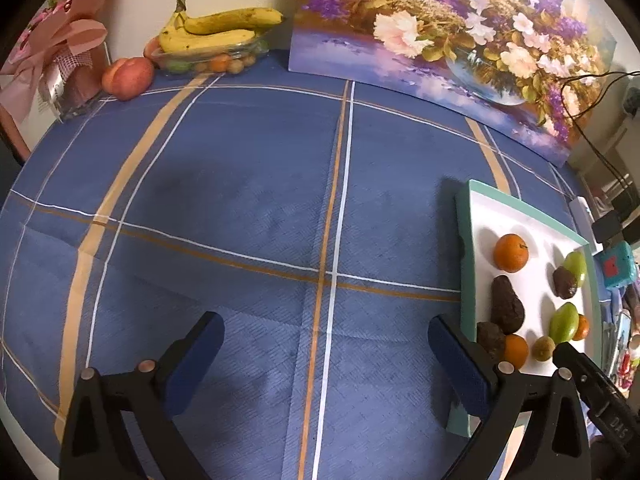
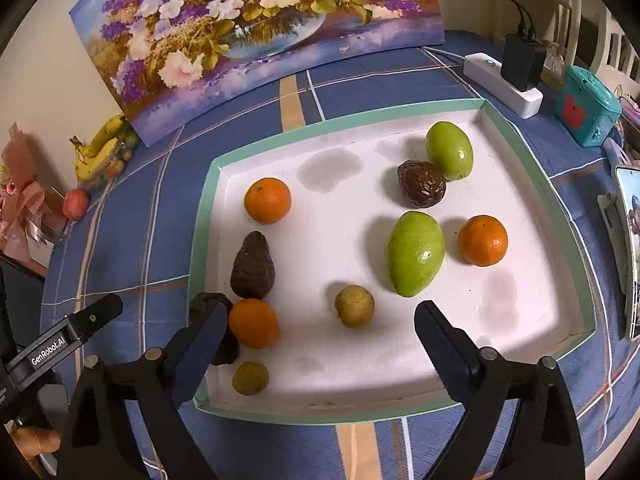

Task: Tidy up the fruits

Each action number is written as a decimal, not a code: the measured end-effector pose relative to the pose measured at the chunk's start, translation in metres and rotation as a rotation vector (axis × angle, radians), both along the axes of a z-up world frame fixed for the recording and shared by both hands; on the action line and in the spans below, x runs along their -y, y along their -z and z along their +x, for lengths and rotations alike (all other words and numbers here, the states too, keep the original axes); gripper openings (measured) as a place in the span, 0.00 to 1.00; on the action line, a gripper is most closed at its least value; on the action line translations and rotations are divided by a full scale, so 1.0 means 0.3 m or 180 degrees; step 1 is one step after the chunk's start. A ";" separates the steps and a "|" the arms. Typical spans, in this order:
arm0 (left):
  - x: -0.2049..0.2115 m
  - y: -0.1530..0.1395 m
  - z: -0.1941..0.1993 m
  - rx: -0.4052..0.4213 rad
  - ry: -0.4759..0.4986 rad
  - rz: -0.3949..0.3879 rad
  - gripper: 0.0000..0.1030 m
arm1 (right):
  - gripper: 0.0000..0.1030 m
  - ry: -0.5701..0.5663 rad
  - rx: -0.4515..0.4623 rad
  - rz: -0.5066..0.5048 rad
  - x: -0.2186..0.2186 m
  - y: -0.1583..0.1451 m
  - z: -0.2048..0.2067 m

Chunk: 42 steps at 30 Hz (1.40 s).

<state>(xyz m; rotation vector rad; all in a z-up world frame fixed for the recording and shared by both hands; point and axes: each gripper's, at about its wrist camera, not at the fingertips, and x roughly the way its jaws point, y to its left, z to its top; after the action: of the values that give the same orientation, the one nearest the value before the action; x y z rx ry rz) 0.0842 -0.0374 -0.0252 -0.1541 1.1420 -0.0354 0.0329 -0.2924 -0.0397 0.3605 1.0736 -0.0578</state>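
Observation:
A white tray with a teal rim point(image 2: 400, 114) holds several fruits: three oranges point(image 2: 267, 200), two green mangoes point(image 2: 416, 254), a dark avocado point(image 2: 253, 266), other dark fruits point(image 2: 422, 184) and two small yellowish ones point(image 2: 355, 306). My right gripper point(image 2: 320, 312) hangs open over the tray's near part. One small yellowish fruit lies between its fingers, untouched. My left gripper point(image 1: 322, 322) stands open over bare blue cloth left of the tray point(image 1: 464, 240), holding nothing. Bananas point(image 1: 216, 28) lie on a clear fruit container at the back left, with a peach point(image 1: 128, 78) beside it.
A flower painting point(image 1: 440, 32) leans on the wall behind the table. A pink wrapped bouquet point(image 1: 60, 52) stands at the far left. Right of the tray are a white power strip with a black charger point(image 2: 516, 68), a teal box point(image 2: 588, 110) and a phone point(image 2: 632, 248).

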 end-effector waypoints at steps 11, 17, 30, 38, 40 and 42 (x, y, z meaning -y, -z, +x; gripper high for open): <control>-0.018 -0.159 -0.120 0.0470 -0.0066 0.0365 1.00 | 0.92 -0.0016 0.0250 -0.0049 -0.028 -0.071 -0.076; -0.012 -0.217 -0.211 0.0616 -0.0092 0.0575 1.00 | 0.92 -0.0080 0.0356 -0.0102 -0.058 -0.101 -0.156; -0.071 -0.226 -0.334 0.0576 -0.0107 0.0571 1.00 | 0.92 -0.0163 0.0468 -0.0199 -0.102 -0.125 -0.259; -0.083 -0.176 -0.320 0.0393 -0.0106 0.0503 1.00 | 0.92 -0.0207 0.0416 -0.0200 -0.112 -0.112 -0.246; -0.077 -0.174 -0.320 0.0387 -0.0084 0.0535 1.00 | 0.92 -0.0212 0.0422 -0.0208 -0.114 -0.113 -0.247; -0.070 -0.172 -0.321 0.0383 -0.0064 0.0551 1.00 | 0.92 -0.0213 0.0422 -0.0209 -0.114 -0.113 -0.247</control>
<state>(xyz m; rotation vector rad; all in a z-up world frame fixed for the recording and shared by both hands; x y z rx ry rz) -0.0122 -0.0164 0.0265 -0.0092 1.0180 0.0711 -0.0411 -0.2582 -0.0058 0.2652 0.9496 -0.0093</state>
